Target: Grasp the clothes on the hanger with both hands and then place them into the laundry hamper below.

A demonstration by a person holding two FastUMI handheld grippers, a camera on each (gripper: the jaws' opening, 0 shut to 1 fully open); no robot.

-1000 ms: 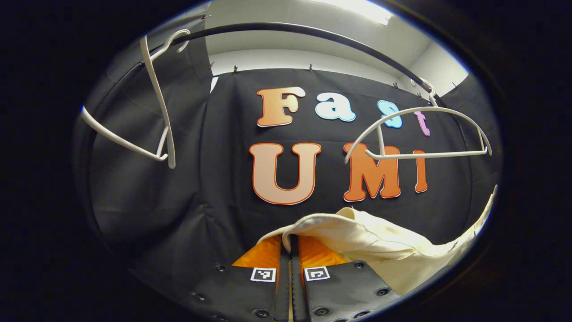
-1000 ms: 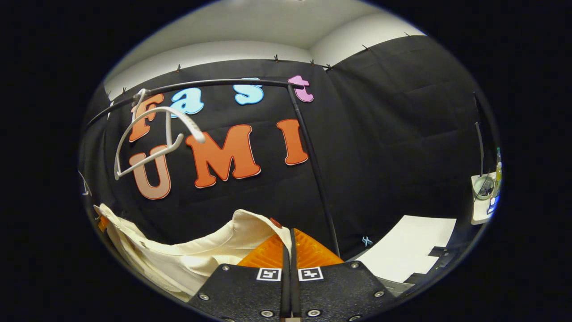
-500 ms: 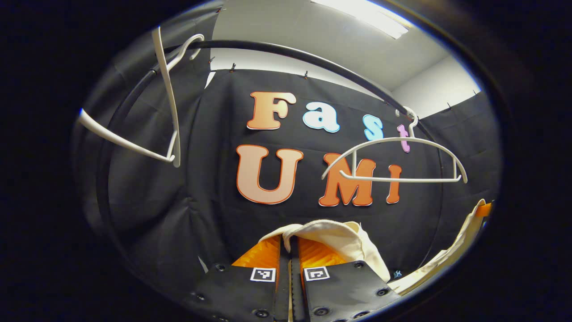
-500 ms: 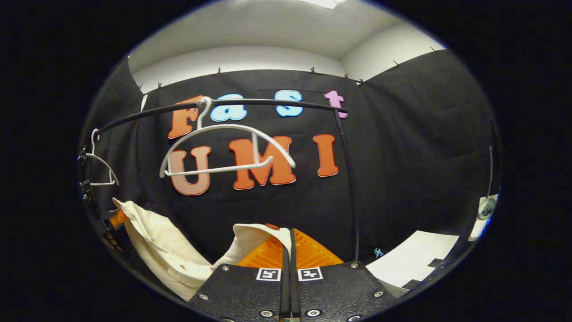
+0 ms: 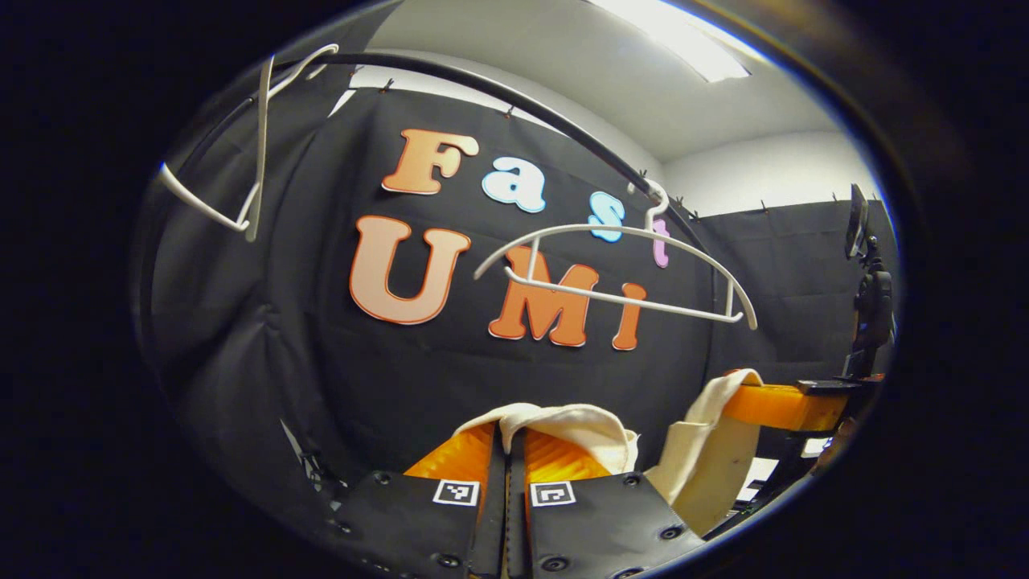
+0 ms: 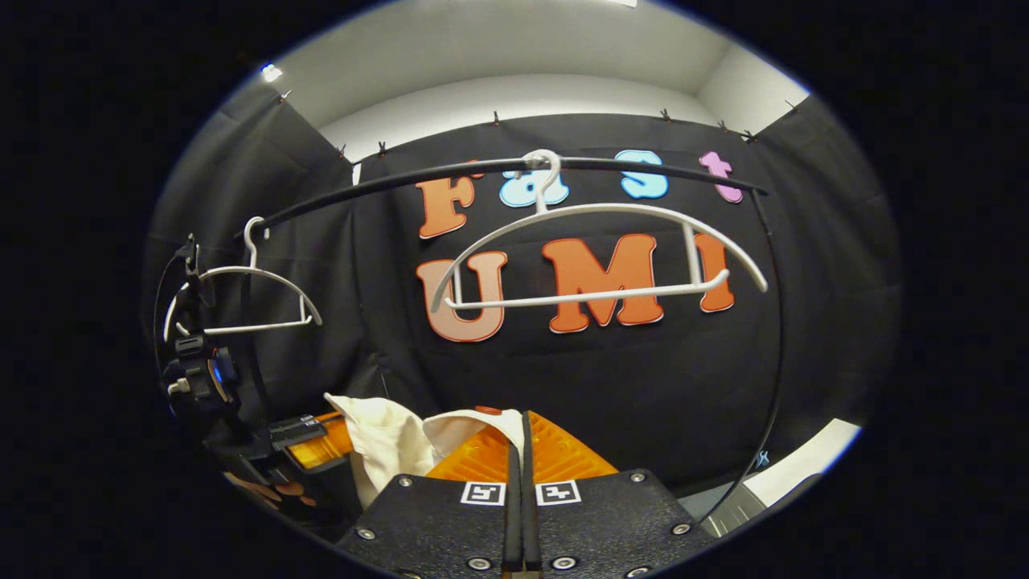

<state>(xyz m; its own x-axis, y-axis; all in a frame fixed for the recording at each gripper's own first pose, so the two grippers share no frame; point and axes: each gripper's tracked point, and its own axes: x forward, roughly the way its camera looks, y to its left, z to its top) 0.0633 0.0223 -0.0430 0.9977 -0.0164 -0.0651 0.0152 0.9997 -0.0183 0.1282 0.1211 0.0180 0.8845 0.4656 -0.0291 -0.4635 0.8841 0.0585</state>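
Observation:
The cream garment [image 5: 563, 422] is off the hanger and held between both grippers. In the left gripper view my left gripper [image 5: 505, 433] is shut on one bunched edge of it. The right gripper [image 5: 776, 406] shows at the right with another fold of the cloth draped over it. In the right gripper view my right gripper [image 6: 519, 420] is shut on the garment [image 6: 462, 425], and the left gripper [image 6: 313, 441] sits close at the left with cloth hanging from it. The bare white hanger [image 6: 595, 257] hangs on the black rail [image 6: 643, 167] above and behind.
A second bare white hanger [image 6: 241, 297] hangs farther left on the rail; in the left gripper view it is the hanger [image 5: 241, 161] at the upper left. A black upright post [image 6: 776, 322] stands at the right, with a strip of pale floor [image 6: 804, 466] beyond.
The two grippers have come much closer together, so the garment no longer stretches wide between them and hangs bunched. Both views have swung toward each other; the hanger stays on the rail.

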